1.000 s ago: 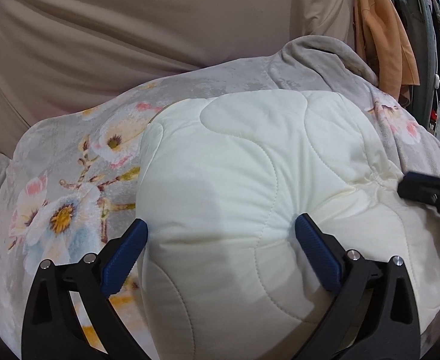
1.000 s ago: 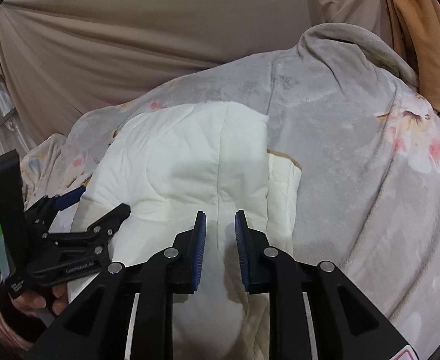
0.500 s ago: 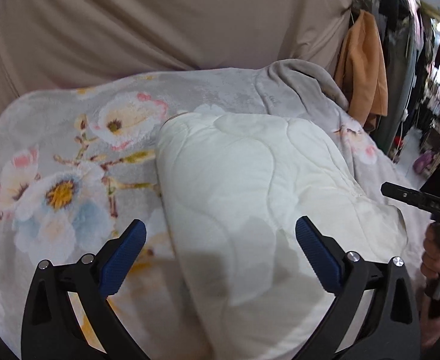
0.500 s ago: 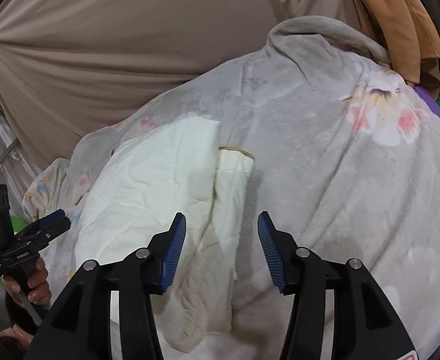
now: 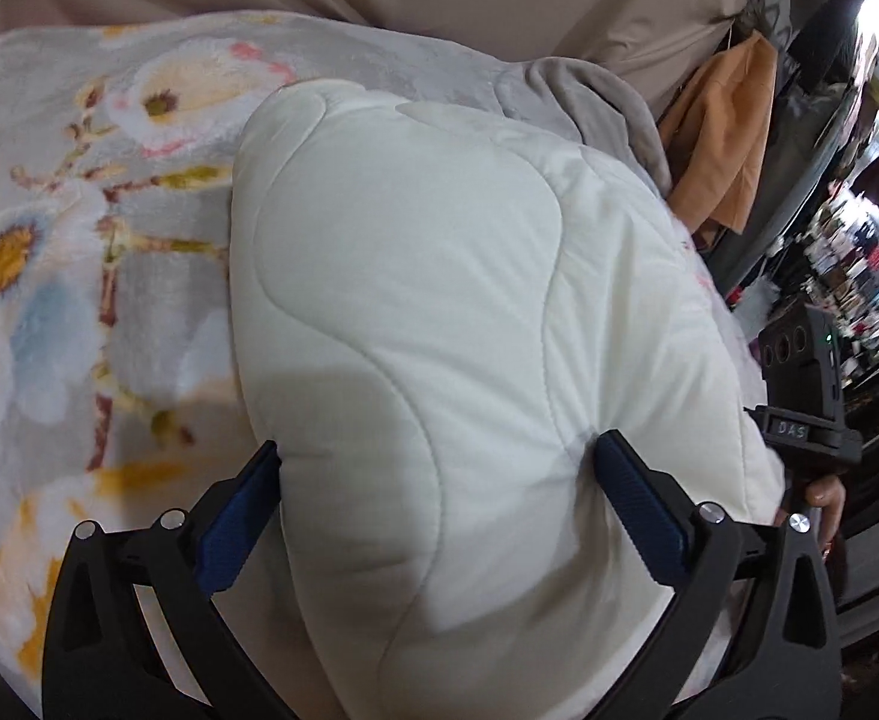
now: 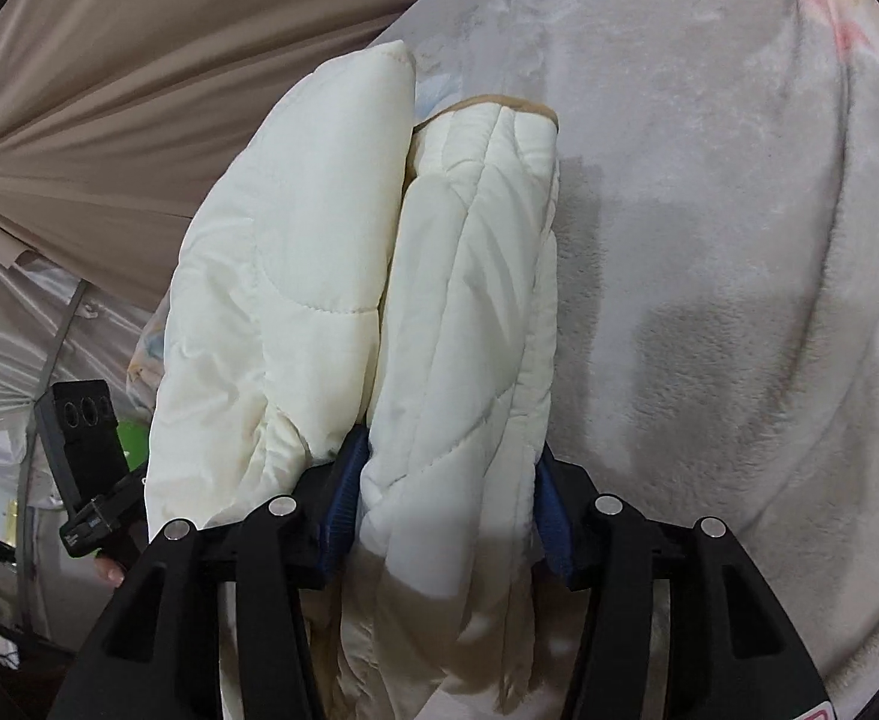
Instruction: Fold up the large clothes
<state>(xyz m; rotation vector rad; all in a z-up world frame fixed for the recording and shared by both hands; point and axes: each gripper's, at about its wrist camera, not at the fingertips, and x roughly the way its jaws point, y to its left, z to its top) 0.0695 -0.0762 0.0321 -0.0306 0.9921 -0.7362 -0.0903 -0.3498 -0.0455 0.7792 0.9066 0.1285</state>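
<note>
I have the folded white quilted garment (image 5: 439, 312) on the floral blanket (image 5: 67, 276) — left gripper (image 5: 439, 504) and right gripper (image 6: 445, 510) both straddle it, fingers wide; whether pads pinch, I cannot tell — thick layers may spring apart.

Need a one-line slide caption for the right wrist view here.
Right gripper straddles a thick fold of the cream quilted garment lying on the grey floral blanket.

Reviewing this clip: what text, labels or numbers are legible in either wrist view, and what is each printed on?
"DAS": small label on the right gripper's body, left wrist view.
White lettering on the left gripper's body, right wrist view: too small and blurred to read.
Red mark on a white sticker at the frame's bottom edge: cut off, unreadable.
Distant shop shelves: nothing legible.
</note>
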